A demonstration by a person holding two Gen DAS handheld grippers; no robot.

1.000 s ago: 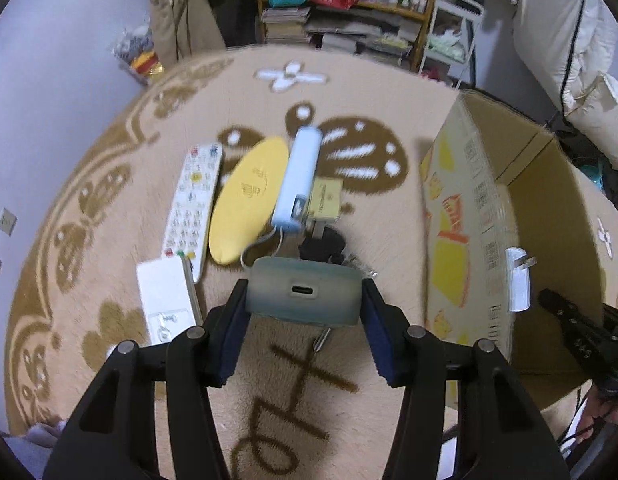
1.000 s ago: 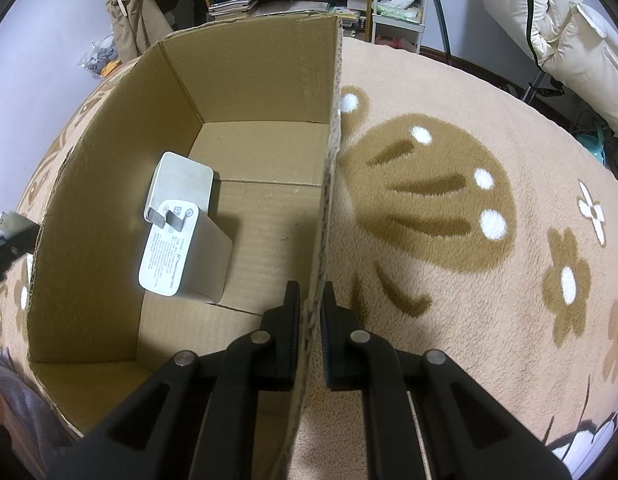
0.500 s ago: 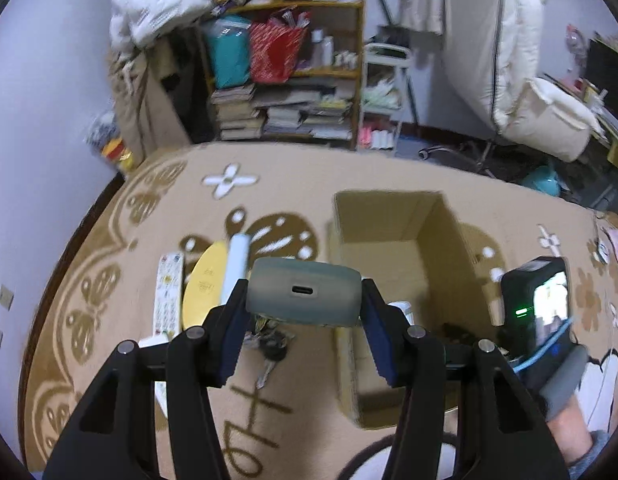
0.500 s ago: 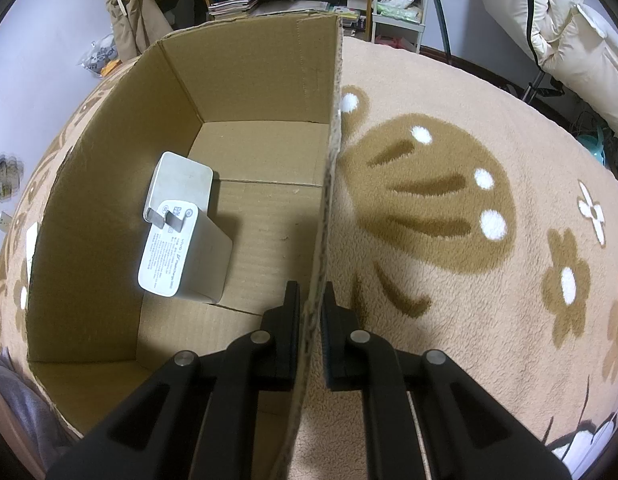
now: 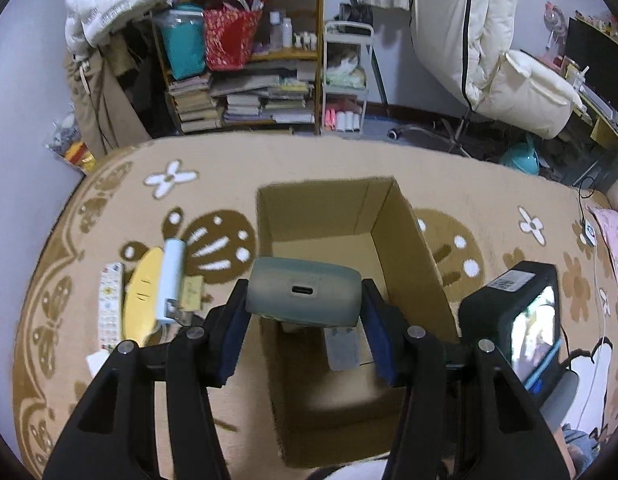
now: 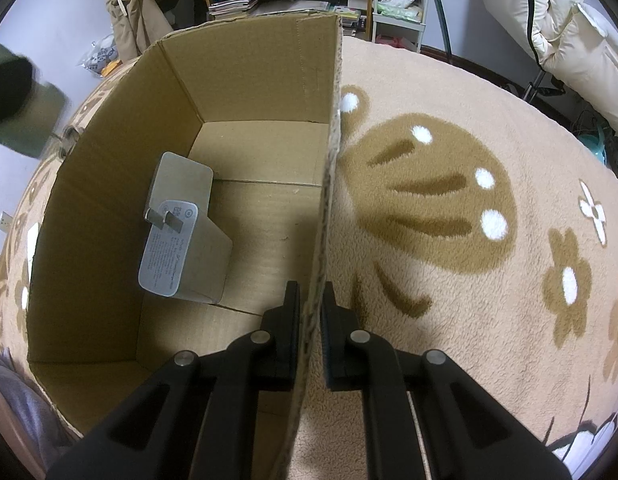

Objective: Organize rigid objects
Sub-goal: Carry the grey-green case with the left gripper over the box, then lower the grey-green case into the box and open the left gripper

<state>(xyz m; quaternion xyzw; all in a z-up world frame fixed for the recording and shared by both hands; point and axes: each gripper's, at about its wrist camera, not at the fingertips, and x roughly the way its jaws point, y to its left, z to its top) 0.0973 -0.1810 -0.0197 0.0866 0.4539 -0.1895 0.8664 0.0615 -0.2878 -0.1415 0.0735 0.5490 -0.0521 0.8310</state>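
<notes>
Dim indoor light, fisheye-warped edges, slight blur.

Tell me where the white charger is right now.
In the right wrist view the white charger lies on the floor of the cardboard box, against its left wall, prongs up. The right gripper clamps the box's right wall.

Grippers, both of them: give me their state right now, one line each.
Left gripper: closed on the grey-green case, held above the cardboard box.
Right gripper: closed, pinching the box's right wall.
</notes>
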